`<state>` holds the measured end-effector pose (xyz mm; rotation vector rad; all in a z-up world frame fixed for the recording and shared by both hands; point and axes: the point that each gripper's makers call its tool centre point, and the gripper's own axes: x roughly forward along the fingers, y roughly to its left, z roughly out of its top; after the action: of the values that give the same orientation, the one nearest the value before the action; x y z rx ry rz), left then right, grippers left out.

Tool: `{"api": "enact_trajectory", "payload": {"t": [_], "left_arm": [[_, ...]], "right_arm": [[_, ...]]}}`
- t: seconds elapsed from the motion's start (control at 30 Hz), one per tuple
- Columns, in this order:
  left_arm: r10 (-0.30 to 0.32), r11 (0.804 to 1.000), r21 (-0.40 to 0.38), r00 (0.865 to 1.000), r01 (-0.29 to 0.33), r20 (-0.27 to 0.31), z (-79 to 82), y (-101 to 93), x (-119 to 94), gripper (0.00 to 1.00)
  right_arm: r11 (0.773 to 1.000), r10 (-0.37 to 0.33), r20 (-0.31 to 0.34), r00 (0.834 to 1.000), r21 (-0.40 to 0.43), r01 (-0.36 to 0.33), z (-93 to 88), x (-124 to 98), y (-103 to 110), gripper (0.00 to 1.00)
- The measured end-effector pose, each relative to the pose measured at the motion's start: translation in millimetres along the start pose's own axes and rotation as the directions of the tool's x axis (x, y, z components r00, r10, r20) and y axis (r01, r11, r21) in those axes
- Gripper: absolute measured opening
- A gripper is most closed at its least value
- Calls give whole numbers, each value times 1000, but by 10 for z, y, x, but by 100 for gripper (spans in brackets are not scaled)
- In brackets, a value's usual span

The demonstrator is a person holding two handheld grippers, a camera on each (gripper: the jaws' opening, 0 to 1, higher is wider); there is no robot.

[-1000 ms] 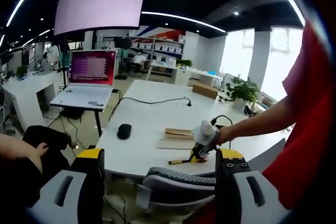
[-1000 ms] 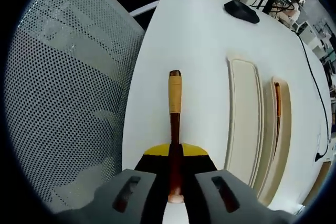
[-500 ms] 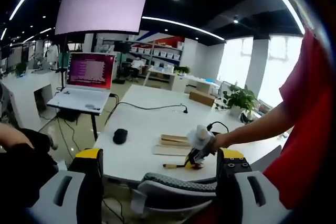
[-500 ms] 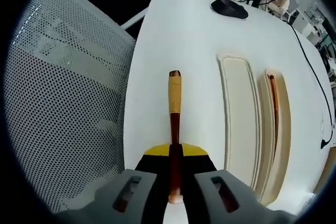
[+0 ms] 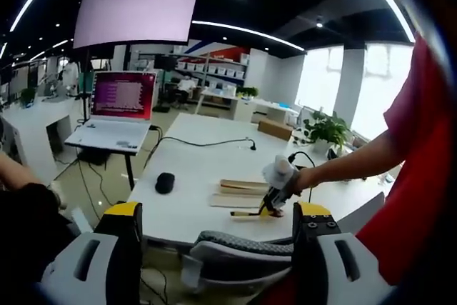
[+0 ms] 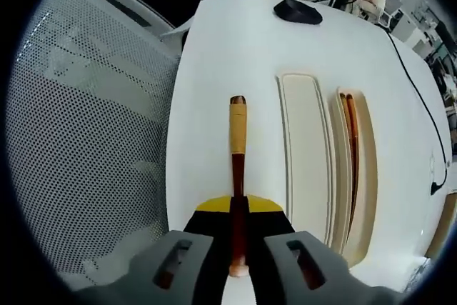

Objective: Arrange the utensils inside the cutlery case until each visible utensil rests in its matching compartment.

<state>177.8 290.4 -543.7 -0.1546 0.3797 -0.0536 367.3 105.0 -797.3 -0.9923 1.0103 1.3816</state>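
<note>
Utensil (image 6: pixel 237 155), slim, with a yellow wooden handle and dark reddish-brown shaft: clamped between the jaws of the right gripper (image 6: pixel 238 248), handle pointing forward over the white table (image 6: pixel 235 48). Its working end is hidden between the jaws, so its type cannot be told.

Cutlery case (image 6: pixel 325 169), cream, two long open halves side by side: on the table just right of the held utensil in the right gripper view. The nearer half (image 6: pixel 303 162) looks bare; the farther one (image 6: pixel 357 169) holds a thin brown stick-like utensil (image 6: pixel 351 155), possibly chopsticks.

Black computer mouse (image 6: pixel 298 11): at the table's far end. White perforated mesh chair back (image 6: pixel 78 141): left of the table edge, covering that side.

Left gripper (image 5: pixel 218 262): jaws apart, nothing between them, held away from the table. Its view shows the table, case (image 5: pixel 239 194), mouse (image 5: pixel 165 182), an open laptop (image 5: pixel 118 112) on a stand, and a person's red-sleeved arm (image 5: pixel 357 166) reaching to the right gripper (image 5: pixel 275 198).
</note>
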Motion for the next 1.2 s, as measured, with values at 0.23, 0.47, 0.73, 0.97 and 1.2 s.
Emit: {"api": "enact_trajectory", "payload": {"t": [0.23,0.47,0.73,0.97,1.2], "left_arm": [[3,1000,8,1000,-3,-14,-39,19,-8,87],[-12,1000,12,1000,12,-21,-64,-11,19,87],[-15,1000,18,999,16,-35,-90,-15,30,87],[-13,1000,22,999,14,-41,-88,-7,57,86],[-14,1000,24,999,15,-41,-74,-5,83,86]], "right_arm": [[1000,-9,-7,1000,-14,8,3,-88,-38,1],[1000,-10,-24,1000,-13,10,-46,-115,-58,1],[1000,-8,-33,999,-29,7,-60,-162,-38,1],[999,-14,-42,999,-45,12,-114,-156,-154,1],[998,-29,-33,999,-48,27,-80,-256,-261,1]]}}
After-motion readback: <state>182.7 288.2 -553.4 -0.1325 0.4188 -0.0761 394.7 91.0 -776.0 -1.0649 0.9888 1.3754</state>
